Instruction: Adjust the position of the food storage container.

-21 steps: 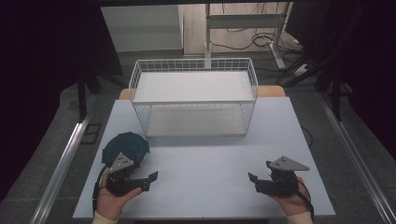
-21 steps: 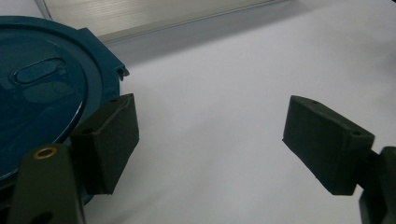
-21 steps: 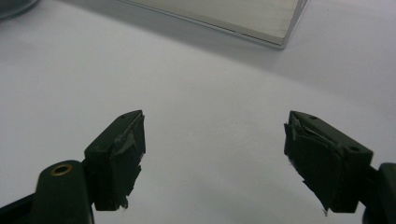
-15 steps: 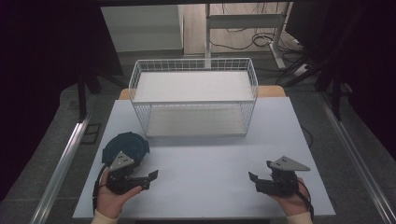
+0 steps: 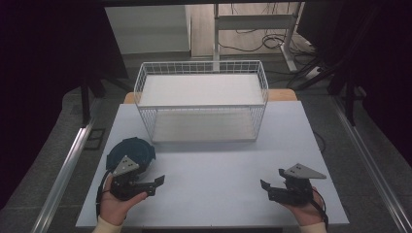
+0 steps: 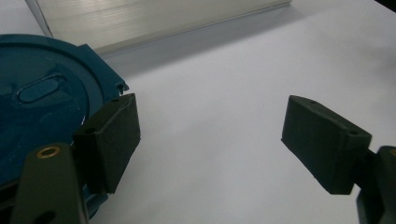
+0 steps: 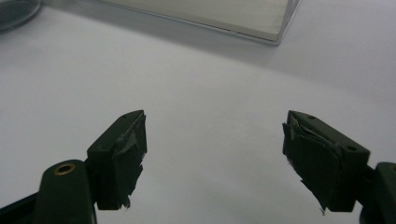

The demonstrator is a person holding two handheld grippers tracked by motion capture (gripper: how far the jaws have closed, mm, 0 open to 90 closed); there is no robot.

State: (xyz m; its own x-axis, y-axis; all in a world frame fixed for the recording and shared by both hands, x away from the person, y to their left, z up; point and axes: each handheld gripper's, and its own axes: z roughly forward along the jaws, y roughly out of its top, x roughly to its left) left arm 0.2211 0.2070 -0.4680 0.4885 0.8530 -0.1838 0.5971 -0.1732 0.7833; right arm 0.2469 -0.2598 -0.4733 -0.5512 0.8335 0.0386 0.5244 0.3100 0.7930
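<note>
I read no writing on the dark blue lid [image 5: 131,151], which lies flat at the table's [image 5: 218,170] left, just beside my left gripper [image 5: 156,183]. The wire basket [image 5: 201,104] behind holds nothing. Both my left gripper and right gripper [image 5: 266,186] stand spread, pinching nothing.

Round dark-teal plastic lid [image 5: 131,151], flat on the white worktop [image 5: 214,170], raised rim, oval recess near the centre (seen close in the left gripper view), squared tabs at its edge, near-left area of the worktop.
</note>
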